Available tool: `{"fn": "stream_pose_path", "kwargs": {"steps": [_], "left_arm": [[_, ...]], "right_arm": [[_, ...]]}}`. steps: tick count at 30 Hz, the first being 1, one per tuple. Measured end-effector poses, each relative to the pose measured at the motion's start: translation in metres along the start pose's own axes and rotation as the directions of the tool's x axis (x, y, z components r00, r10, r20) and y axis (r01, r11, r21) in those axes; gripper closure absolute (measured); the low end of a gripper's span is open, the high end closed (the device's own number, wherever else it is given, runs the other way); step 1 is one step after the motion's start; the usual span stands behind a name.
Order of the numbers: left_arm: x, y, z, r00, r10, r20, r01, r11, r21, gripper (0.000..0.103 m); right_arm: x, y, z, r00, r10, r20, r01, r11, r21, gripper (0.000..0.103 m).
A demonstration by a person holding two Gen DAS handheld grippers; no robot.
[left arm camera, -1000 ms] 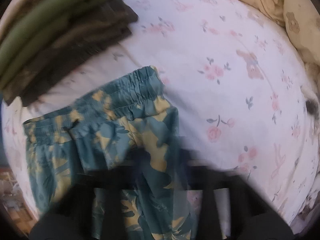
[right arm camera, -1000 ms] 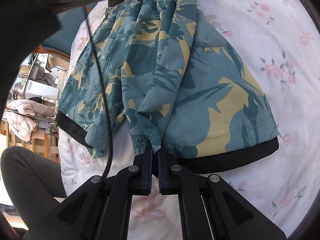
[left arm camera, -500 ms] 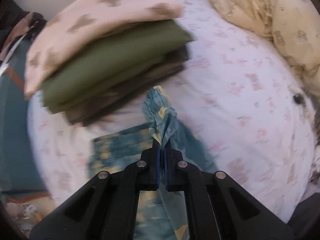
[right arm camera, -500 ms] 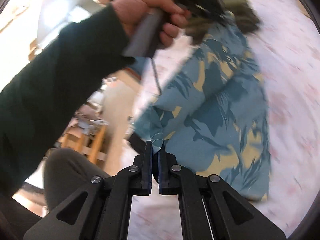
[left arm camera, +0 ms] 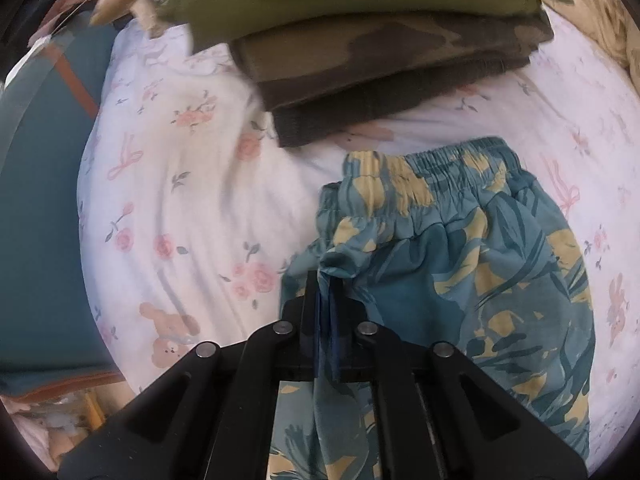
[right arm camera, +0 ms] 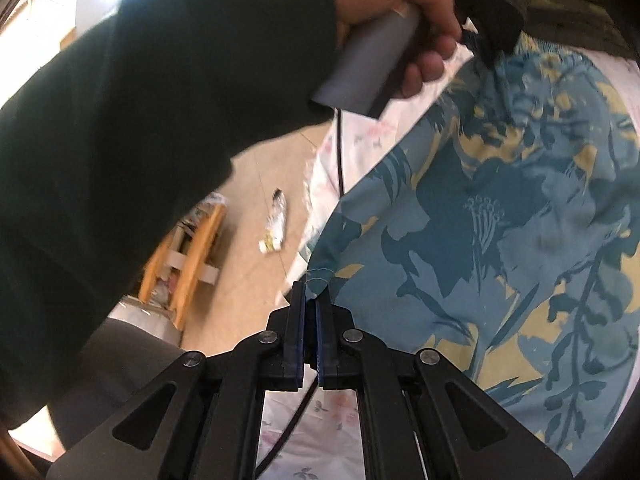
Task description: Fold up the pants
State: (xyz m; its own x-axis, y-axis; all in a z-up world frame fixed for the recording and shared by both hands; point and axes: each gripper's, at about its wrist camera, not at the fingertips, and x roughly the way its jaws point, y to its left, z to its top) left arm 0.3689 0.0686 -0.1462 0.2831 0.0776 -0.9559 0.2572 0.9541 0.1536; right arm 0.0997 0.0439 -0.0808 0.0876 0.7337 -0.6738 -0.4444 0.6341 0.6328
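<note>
The pants are teal shorts with a yellow leaf print [left arm camera: 480, 264] on a white floral bed sheet [left arm camera: 180, 200]. Their elastic waistband [left arm camera: 440, 172] lies near a stack of folded clothes. My left gripper [left arm camera: 326, 280] is shut on a bunched fold of the shorts near the waistband. In the right wrist view the shorts [right arm camera: 500, 220] spread to the right, and my right gripper [right arm camera: 310, 292] is shut on their hem corner. The left gripper [right arm camera: 484, 46] shows there at the top, pinching the cloth, held by a hand in a dark sleeve.
A stack of folded olive and camouflage clothes [left arm camera: 380, 40] lies just beyond the waistband. A beige pillow [left arm camera: 616, 20] is at the far right. The bed's left edge drops to a teal side [left arm camera: 36, 220]. Floor, wooden furniture [right arm camera: 192, 256] and litter [right arm camera: 274, 224] lie left of the bed.
Both grippers carried the shorts over, and the shorts now lie folded lengthwise on the sheet. The left gripper has come down low beside the folded stack. Both stayed shut on the cloth.
</note>
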Motion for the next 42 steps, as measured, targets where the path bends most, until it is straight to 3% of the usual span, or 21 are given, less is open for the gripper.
{"fn": "stream_pose_path", "kwargs": {"steps": [1, 2, 3, 5, 11, 16, 17, 18, 20, 21, 23, 26, 28, 29, 31, 32, 34, 36, 39, 41, 42], "left_arm": [[-0.003, 0.004, -0.005, 0.999, -0.04, 0.017, 0.04, 0.999, -0.014, 0.094], [-0.005, 0.008, -0.009, 0.999, -0.049, 0.018, 0.05, 0.998, -0.027, 0.074], [-0.009, 0.012, -0.013, 0.999, -0.048, 0.014, 0.048, 0.998, -0.043, 0.046], [-0.033, 0.027, -0.026, 0.996, -0.074, 0.054, 0.078, 0.994, -0.071, 0.03], [-0.108, 0.087, -0.106, 0.98, -0.14, 0.144, 0.16, 0.978, -0.134, 0.019], [-0.106, 0.106, -0.177, 0.971, -0.224, 0.087, 0.238, 0.944, -0.23, 0.015], [-0.099, 0.106, -0.191, 0.969, -0.236, 0.071, 0.246, 0.937, -0.249, 0.015], [-0.091, 0.105, -0.204, 0.969, -0.242, 0.057, 0.249, 0.931, -0.269, 0.015], [-0.075, 0.099, -0.224, 0.966, -0.258, 0.029, 0.255, 0.922, -0.292, 0.015], [-0.067, 0.095, -0.227, 0.966, -0.26, 0.007, 0.251, 0.922, -0.294, 0.015], [-0.051, 0.074, -0.237, 0.964, -0.258, -0.063, 0.238, 0.945, -0.225, 0.017], [-0.047, 0.053, -0.243, 0.967, -0.235, -0.096, 0.223, 0.967, -0.121, 0.018], [-0.038, 0.045, -0.246, 0.953, -0.262, -0.153, 0.245, 0.962, -0.124, 0.028], [-0.034, 0.041, -0.246, 0.944, -0.277, -0.177, 0.257, 0.958, -0.125, 0.038], [-0.033, 0.032, -0.246, 0.946, -0.263, -0.189, 0.248, 0.964, -0.096, 0.045], [-0.034, 0.028, -0.245, 0.948, -0.255, -0.191, 0.245, 0.967, -0.074, 0.056], [-0.04, 0.02, -0.244, 0.956, -0.215, -0.2, 0.212, 0.977, -0.035, 0.072], [-0.049, 0.01, -0.242, 0.959, -0.199, -0.204, 0.203, 0.979, 0.002, 0.094], [-0.06, -0.012, -0.244, 0.973, -0.124, -0.196, 0.151, 0.98, 0.129, 0.101], [-0.062, -0.023, -0.244, 0.976, -0.083, -0.202, 0.121, 0.976, 0.18, 0.102], [-0.065, -0.025, -0.242, 0.978, -0.074, -0.196, 0.111, 0.977, 0.183, 0.102]], "right_arm": [[0.001, -0.002, 0.001, 1.0, -0.006, -0.004, 0.006, 1.0, 0.005, 0.1], [0.0, -0.003, 0.001, 1.0, -0.015, -0.003, 0.015, 1.0, 0.006, 0.1], [0.006, 0.002, 0.006, 1.0, -0.028, -0.003, 0.028, 1.0, 0.009, 0.1], [0.014, 0.009, 0.002, 0.999, -0.051, -0.002, 0.051, 0.999, 0.007, 0.1], [0.031, 0.054, 0.004, 0.997, -0.08, 0.012, 0.08, 0.996, -0.047, 0.1], [0.072, 0.057, 0.0, 0.996, -0.092, 0.0, 0.092, 0.996, -0.011, 0.092], [0.08, 0.058, -0.001, 0.996, -0.093, -0.009, 0.093, 0.995, -0.02, 0.083], [0.084, 0.054, -0.005, 0.995, -0.095, -0.015, 0.095, 0.995, -0.025, 0.065], [0.084, 0.054, -0.012, 0.997, -0.07, -0.02, 0.069, 0.998, -0.008, 0.049], [0.078, 0.053, -0.016, 0.998, -0.06, -0.017, 0.06, 0.998, 0.001, 0.049], [0.053, 0.048, -0.03, 0.997, -0.078, -0.001, 0.078, 0.997, 0.013, 0.05], [-0.005, 0.024, -0.051, 0.99, -0.105, 0.097, 0.097, 0.991, 0.087, 0.05], [-0.042, -0.001, -0.068, 0.972, -0.167, 0.167, 0.138, 0.975, 0.175, 0.045], [-0.063, -0.019, -0.077, 0.953, -0.228, 0.198, 0.178, 0.954, 0.239, 0.037], [-0.092, -0.05, -0.091, 0.923, -0.313, 0.223, 0.222, 0.908, 0.354, 0.034], [-0.101, -0.072, -0.1, 0.915, -0.346, 0.207, 0.236, 0.877, 0.419, 0.034], [-0.101, -0.099, -0.11, 0.922, -0.351, 0.163, 0.231, 0.838, 0.495, 0.034], [-0.087, -0.121, -0.12, 0.951, -0.284, 0.123, 0.171, 0.813, 0.557, 0.034], [-0.066, -0.128, -0.121, 0.975, -0.18, 0.13, 0.079, 0.827, 0.557, 0.034], [-0.048, -0.13, -0.12, 0.981, -0.169, 0.099, 0.096, 0.856, 0.508, 0.037], [-0.043, -0.13, -0.118, 0.979, -0.181, 0.091, 0.115, 0.867, 0.485, 0.048]]}}
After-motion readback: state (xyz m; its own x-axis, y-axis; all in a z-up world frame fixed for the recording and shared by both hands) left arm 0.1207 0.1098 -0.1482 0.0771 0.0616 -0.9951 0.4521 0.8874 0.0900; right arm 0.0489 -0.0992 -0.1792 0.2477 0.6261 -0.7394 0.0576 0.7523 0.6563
